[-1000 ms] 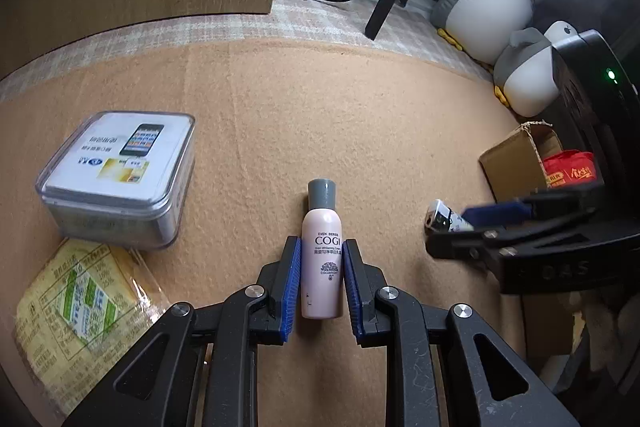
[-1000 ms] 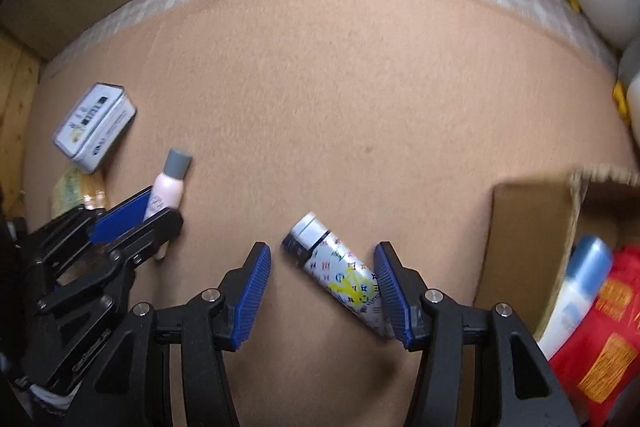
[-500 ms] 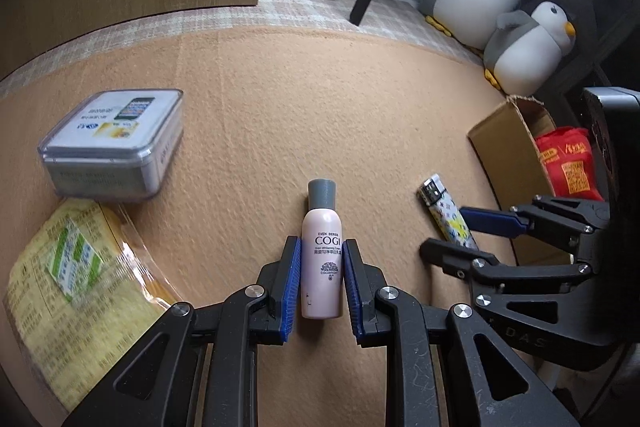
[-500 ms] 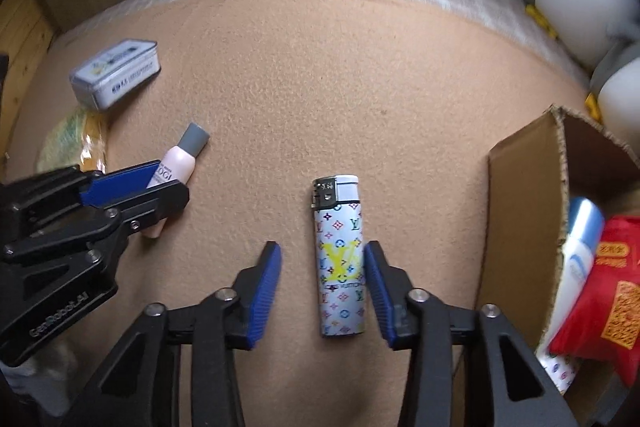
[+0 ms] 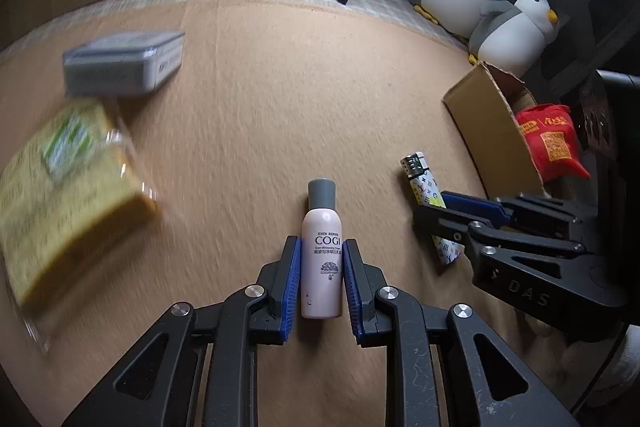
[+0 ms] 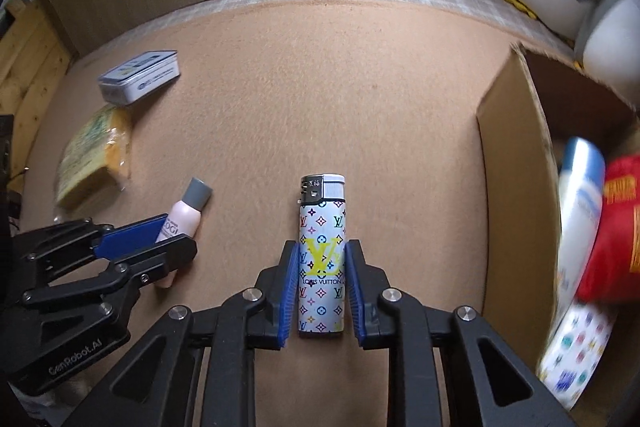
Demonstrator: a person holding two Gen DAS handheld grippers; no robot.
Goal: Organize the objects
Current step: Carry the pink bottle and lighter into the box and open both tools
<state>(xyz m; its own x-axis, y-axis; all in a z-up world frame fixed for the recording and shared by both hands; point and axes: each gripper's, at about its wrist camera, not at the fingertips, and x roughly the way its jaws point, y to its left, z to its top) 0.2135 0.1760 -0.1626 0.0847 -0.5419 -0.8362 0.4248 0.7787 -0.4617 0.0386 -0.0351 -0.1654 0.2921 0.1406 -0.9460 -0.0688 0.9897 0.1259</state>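
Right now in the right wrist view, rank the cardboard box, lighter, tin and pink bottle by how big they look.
1. Cardboard box, by far.
2. Lighter, though it sits nearest the camera.
3. Tin.
4. Pink bottle, partly hidden behind the left tool, so tin versus bottle is unsure.

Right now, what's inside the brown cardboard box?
The brown cardboard box holds a red packet with yellow print, a white bottle with a blue cap, and a white pack with colourful dots. Its near wall and these things hide the bottom.
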